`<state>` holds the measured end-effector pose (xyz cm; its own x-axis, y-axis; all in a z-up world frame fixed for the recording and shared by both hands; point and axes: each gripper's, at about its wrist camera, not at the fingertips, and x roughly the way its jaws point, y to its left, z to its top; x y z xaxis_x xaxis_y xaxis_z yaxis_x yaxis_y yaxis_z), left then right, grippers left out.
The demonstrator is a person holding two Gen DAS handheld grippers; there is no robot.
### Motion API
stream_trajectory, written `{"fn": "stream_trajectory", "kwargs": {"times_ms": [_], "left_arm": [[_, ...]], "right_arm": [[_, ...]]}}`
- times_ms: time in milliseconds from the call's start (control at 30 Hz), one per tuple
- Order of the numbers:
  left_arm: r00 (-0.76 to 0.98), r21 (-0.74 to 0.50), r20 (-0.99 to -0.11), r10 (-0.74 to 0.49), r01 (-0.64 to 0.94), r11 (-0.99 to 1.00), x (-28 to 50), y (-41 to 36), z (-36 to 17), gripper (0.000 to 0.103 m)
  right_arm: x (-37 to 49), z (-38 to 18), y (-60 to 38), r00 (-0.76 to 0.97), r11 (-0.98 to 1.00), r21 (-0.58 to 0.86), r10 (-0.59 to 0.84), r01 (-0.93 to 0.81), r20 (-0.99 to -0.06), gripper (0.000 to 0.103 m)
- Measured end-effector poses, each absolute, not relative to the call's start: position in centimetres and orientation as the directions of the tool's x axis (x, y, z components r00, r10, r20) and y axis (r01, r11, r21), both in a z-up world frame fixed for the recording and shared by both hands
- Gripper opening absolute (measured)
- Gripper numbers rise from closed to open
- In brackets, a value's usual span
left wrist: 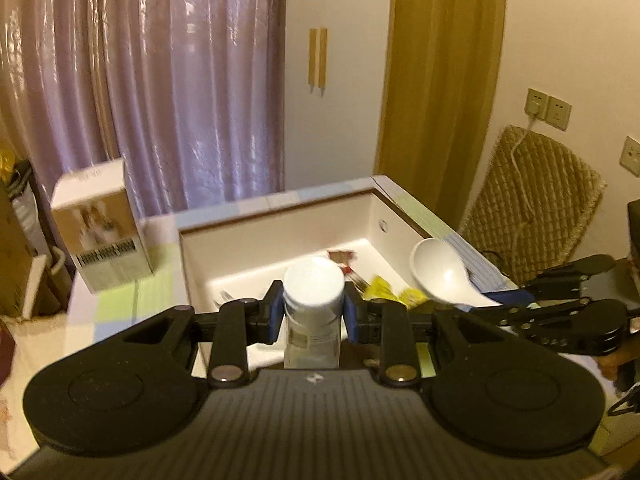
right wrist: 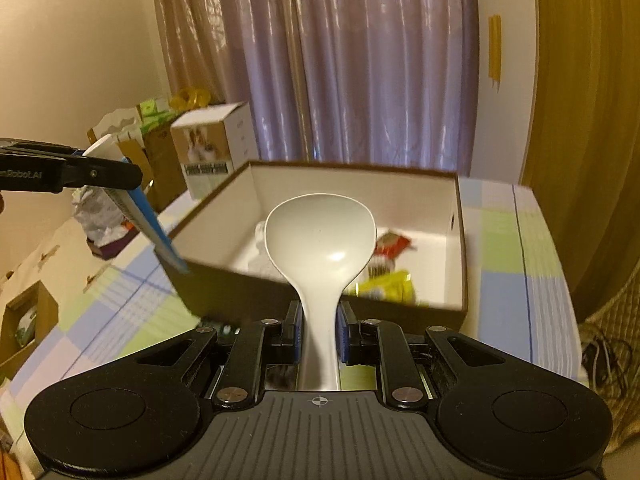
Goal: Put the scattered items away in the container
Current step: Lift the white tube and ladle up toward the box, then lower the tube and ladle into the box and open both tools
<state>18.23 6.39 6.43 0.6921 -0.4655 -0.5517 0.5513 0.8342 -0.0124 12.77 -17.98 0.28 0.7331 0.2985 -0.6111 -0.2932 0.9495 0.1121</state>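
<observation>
My left gripper (left wrist: 313,314) is shut on a clear bottle with a white cap (left wrist: 314,286), held above the near wall of the open white-lined box (left wrist: 280,224). My right gripper (right wrist: 319,336) is shut on the handle of a large white spoon (right wrist: 320,232), its bowl hanging over the box's near edge (right wrist: 224,276). The spoon (left wrist: 440,276) and the right gripper (left wrist: 560,312) also show at the right of the left wrist view. Inside the box lie yellow packets (right wrist: 384,288), a red packet (right wrist: 394,246) and something white (right wrist: 260,248). The left gripper (right wrist: 72,172) appears at left.
A printed carton (left wrist: 102,236) stands on the checked tablecloth (right wrist: 516,240) left of the box. Cardboard boxes and bags (right wrist: 132,136) crowd the floor beyond the table's left side. A woven mat (left wrist: 532,200) leans on the wall at right. Curtains hang behind.
</observation>
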Motion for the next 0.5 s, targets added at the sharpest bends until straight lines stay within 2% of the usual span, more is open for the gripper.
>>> {"fn": "stream_trajectory", "kwargs": {"times_ms": [300,500], "left_arm": [[0.708,0.032,-0.58,-0.403,0.514,0.857,23.9,5.6,5.9,0.025],[0.67,0.037,-0.646,-0.366,0.506,0.862,26.8,4.8,3.5,0.025]], "right_arm": [[17.2,1.8,-18.3,0.766,0.946,0.094,0.308,-0.311,-0.564,0.02],[20.0,1.3,-18.5,0.751,0.942,0.089,0.312,-0.323,-0.582,0.02]]}}
